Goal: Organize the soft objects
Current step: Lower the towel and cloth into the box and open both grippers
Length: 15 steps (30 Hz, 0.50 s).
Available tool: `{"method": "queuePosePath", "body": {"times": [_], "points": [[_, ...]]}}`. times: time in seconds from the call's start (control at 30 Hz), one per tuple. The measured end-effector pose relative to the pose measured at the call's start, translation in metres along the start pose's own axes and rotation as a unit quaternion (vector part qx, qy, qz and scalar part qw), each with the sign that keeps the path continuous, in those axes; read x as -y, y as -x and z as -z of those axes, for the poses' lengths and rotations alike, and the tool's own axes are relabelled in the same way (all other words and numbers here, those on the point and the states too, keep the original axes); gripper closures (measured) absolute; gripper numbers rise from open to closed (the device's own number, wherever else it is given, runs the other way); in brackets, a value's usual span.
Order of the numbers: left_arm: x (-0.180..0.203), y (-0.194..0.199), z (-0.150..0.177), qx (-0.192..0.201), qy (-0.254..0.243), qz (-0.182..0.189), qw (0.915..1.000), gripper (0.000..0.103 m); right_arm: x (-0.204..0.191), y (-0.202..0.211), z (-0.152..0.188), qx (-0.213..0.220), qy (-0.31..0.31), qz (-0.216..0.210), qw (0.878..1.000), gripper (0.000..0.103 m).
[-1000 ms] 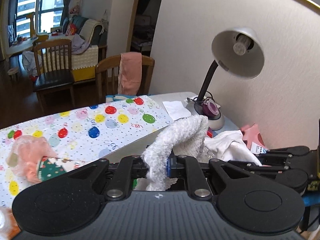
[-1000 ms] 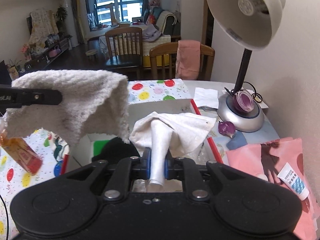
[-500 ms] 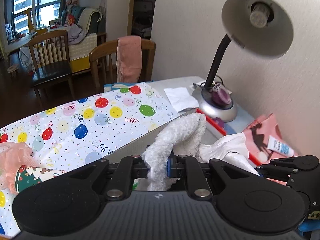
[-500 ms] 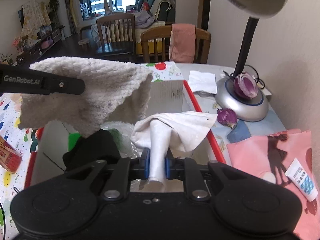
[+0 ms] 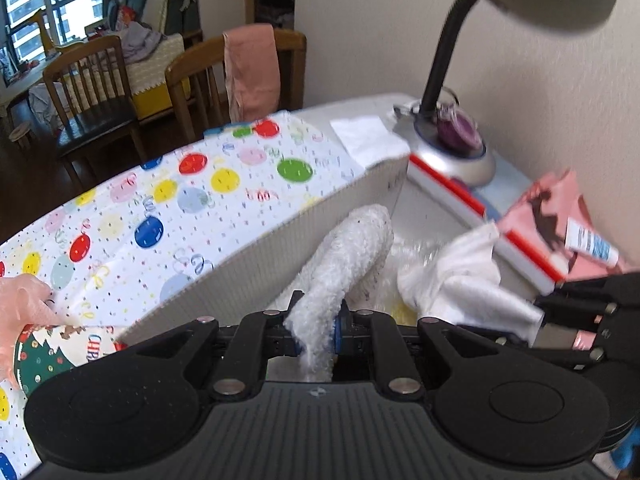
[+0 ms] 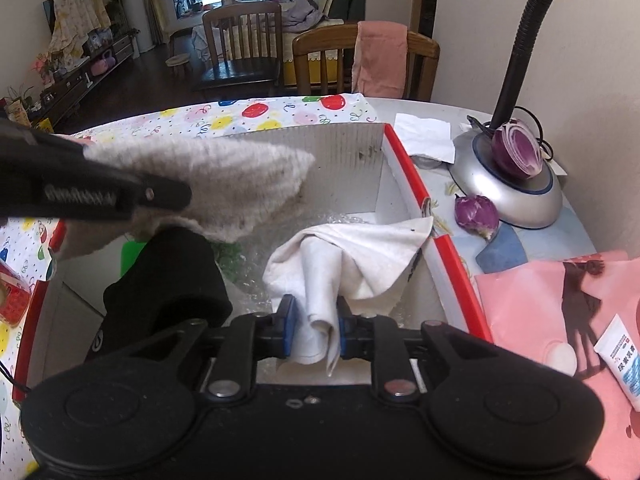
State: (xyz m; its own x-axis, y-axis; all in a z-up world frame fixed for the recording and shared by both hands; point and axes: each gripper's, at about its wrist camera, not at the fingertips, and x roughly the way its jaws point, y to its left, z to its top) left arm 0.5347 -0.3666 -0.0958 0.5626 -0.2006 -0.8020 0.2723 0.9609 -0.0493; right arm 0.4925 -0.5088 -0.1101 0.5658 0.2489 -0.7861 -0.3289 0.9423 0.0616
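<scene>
My left gripper [image 5: 316, 332] is shut on a fluffy white towel [image 5: 352, 252] that hangs over the open white box [image 5: 280, 240]. In the right wrist view that towel [image 6: 240, 176] spreads out from the left gripper's black fingers [image 6: 160, 196], just above a black soft item [image 6: 168, 280] lying in the box. My right gripper [image 6: 314, 328] has a thin white cloth [image 6: 360, 248] between its blue pads. Its jaws are opening; the pads still touch the cloth, whose bulk rests inside the box by the red rim [image 6: 404, 168].
A desk lamp [image 6: 516, 68] stands right of the box, a halved red onion [image 6: 516, 154] on its base and another piece [image 6: 476, 210] beside it. A pink bag [image 6: 560, 300] carries a tube [image 6: 624, 360]. Balloon-print cloth [image 5: 180, 200] covers the table's left. Wooden chairs [image 6: 360, 60] stand behind.
Both grippers have sunk toward the box. The left one carried the fluffy towel in over the box's inside. The right gripper's pads stand a little wider around the white cloth.
</scene>
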Motion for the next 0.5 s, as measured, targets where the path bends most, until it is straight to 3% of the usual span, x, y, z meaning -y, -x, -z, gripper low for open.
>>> {"method": "queuePosePath", "body": {"times": [0.23,0.5], "points": [[0.002,-0.016,0.011,-0.029,-0.015,0.005,0.9995,0.091,0.001,0.002,0.002,-0.003,-0.007,-0.009,1.0,0.077],[-0.004,-0.011,0.009,-0.029,-0.002,0.012,0.9995,0.089,0.001,0.011,0.002,0.006,-0.012,-0.017,1.0,0.063]]}}
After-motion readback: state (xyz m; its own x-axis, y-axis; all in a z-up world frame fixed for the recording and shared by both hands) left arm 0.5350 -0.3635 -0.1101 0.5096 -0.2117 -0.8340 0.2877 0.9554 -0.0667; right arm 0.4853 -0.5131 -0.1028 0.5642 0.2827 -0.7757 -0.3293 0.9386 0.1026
